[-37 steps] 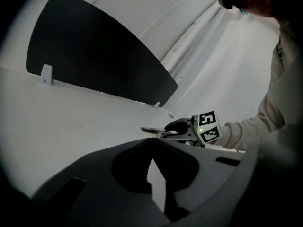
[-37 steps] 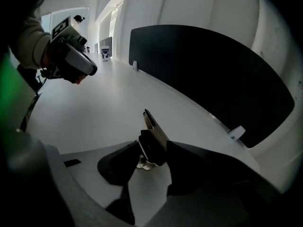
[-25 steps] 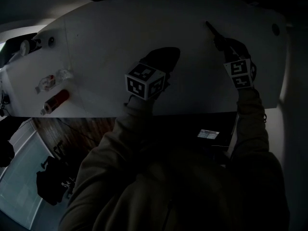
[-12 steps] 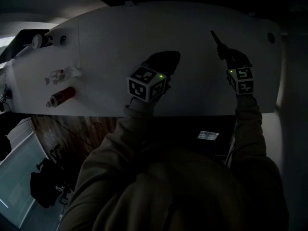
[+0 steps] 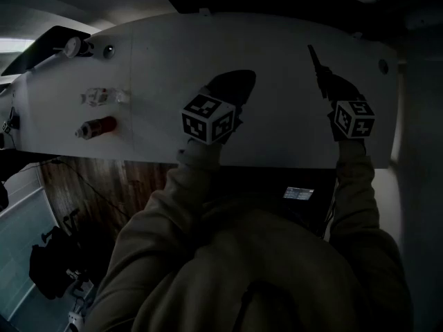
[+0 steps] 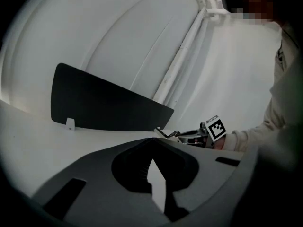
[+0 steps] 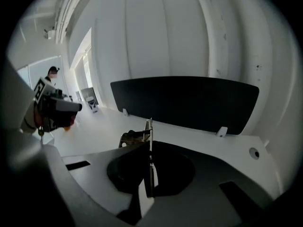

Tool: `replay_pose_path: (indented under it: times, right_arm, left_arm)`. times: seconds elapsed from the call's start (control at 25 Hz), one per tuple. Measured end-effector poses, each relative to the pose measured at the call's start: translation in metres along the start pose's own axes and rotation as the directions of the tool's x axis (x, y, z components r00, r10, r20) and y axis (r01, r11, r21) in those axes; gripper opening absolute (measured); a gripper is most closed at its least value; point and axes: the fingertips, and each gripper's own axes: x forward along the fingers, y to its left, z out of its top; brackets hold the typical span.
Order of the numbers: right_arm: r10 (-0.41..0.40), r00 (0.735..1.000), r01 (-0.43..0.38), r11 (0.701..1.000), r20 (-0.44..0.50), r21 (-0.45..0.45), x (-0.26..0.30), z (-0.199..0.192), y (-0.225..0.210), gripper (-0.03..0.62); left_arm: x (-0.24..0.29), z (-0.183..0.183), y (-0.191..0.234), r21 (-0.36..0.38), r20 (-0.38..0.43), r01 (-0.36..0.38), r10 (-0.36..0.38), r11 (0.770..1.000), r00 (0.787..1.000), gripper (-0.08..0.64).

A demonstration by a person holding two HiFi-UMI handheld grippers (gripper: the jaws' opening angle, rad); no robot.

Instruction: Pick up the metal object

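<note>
White tabletop [image 5: 173, 61] fills most of my head view, with a dark divider panel [image 7: 189, 103] standing along its far edge at 12 o'clock. A red cylinder [image 5: 97, 126] and a clear little item [image 5: 104, 95] lie well away at 9 o'clock.

My right claw [image 5: 325, 80] sits out at 2 o'clock, and its jaws are clamped tight on the metal object [image 5: 313, 55]. That is a thin, dark strip that pokes out of the tips toward 11 o'clock. From the right gripper view I see it edge-on, a slim blade standing straight up between the pads, with a bent bracket-like part just to its 9 o'clock side. Whether that bracket belongs to the same piece I cannot say for sure.

My left claw [image 5: 232, 87] hangs near the middle of the table. Its jaws are together at the tips with nothing between them, and it touches nothing I can make out.

As I read it, the grab is made and I am in the lift, with the piece looking clear of the surface. What comes next calls for a steady squeeze. A strip this thin, pinched across its flat faces, could swivel or slide if I let the pressure drop. I would bring it up without twisting the wrist sharply, and keep its free end away from the panel at 12 o'clock. The left claw has no job here and is best kept well apart.
</note>
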Motion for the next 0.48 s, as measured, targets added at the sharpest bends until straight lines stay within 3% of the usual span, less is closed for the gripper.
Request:
replay_pose_path:
  times: [0.2, 0.36, 0.48]
  right_arm:
    - [0.024, 0.997, -0.03, 0.997, 0.079, 0.077, -0.019, 0.03, 0.012, 0.021]
    - [0.026, 0.993, -0.037, 0.995, 0.114, 0.095, -0.036, 0.046, 0.021, 0.021]
    - [0.042, 0.986, -0.061, 0.992, 0.161, 0.114, -0.05, 0.064, 0.032, 0.021]
  left_arm:
    - [-0.022, 0.019, -0.005, 0.01, 0.048, -0.047, 0.046, 0.999, 0.998, 0.002]
    - [-0.028, 0.055, -0.023, 0.102, 0.119, -0.084, 0.071, 0.991, 0.99, 0.002]
    - [-0.041, 0.072, -0.027, 0.112, 0.165, -0.087, 0.068, 0.99, 0.984, 0.002]
